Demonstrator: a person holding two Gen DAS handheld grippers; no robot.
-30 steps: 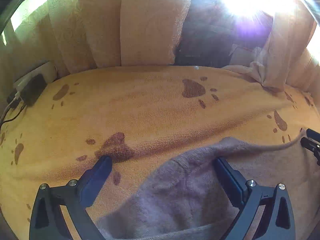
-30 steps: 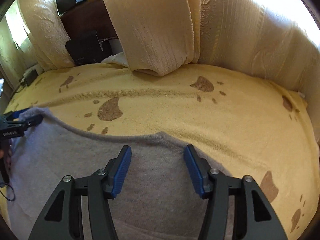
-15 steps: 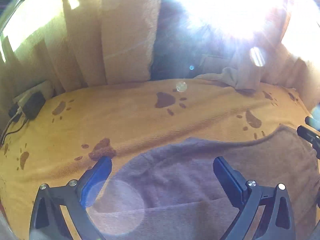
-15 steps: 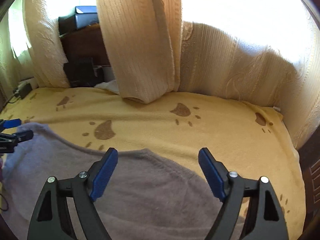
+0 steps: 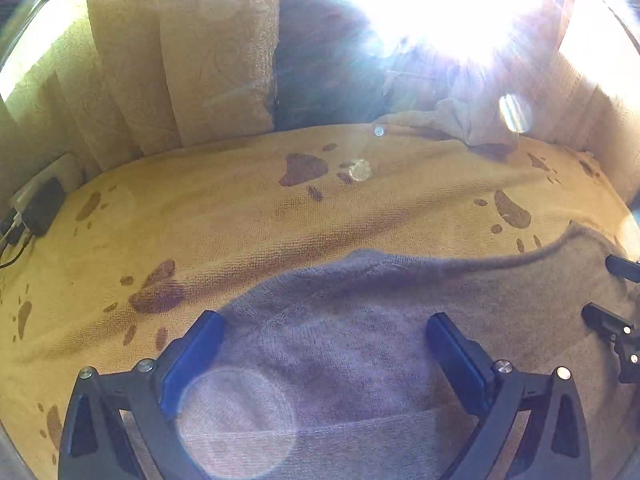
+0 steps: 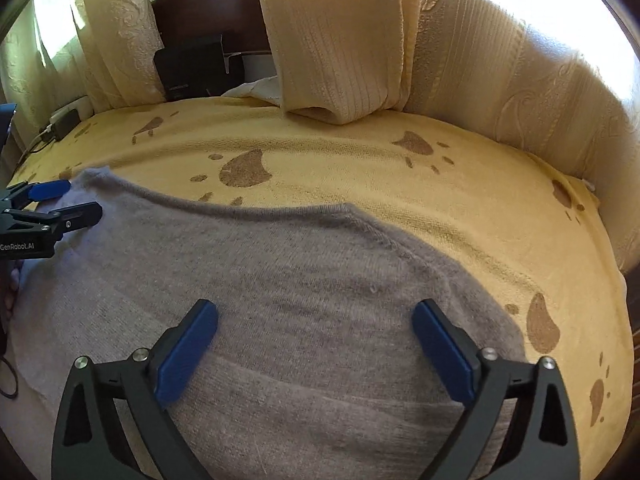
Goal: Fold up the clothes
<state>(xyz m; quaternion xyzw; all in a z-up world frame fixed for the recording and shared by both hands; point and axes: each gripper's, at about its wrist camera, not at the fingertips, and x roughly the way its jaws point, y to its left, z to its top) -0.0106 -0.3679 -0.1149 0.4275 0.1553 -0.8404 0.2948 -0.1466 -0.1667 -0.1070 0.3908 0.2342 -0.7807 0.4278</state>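
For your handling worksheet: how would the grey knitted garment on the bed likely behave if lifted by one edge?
The grey knitted garment would probably droop limply, since it lies flat and follows the yellow paw-print blanket. Its fuzzy knit probably grips rather than slips. It cannot roll.

Cream curtains [image 6: 340,40] backlit by bright window; dark wooden furniture [image 6: 208,4] behind yellow paw-print blanket [image 6: 360,168].

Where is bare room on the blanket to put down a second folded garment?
Free: the yellow blanket between the grey sweater and the curtains, and right of the sweater. Crowded: the far left corner, with the power strip and cables.
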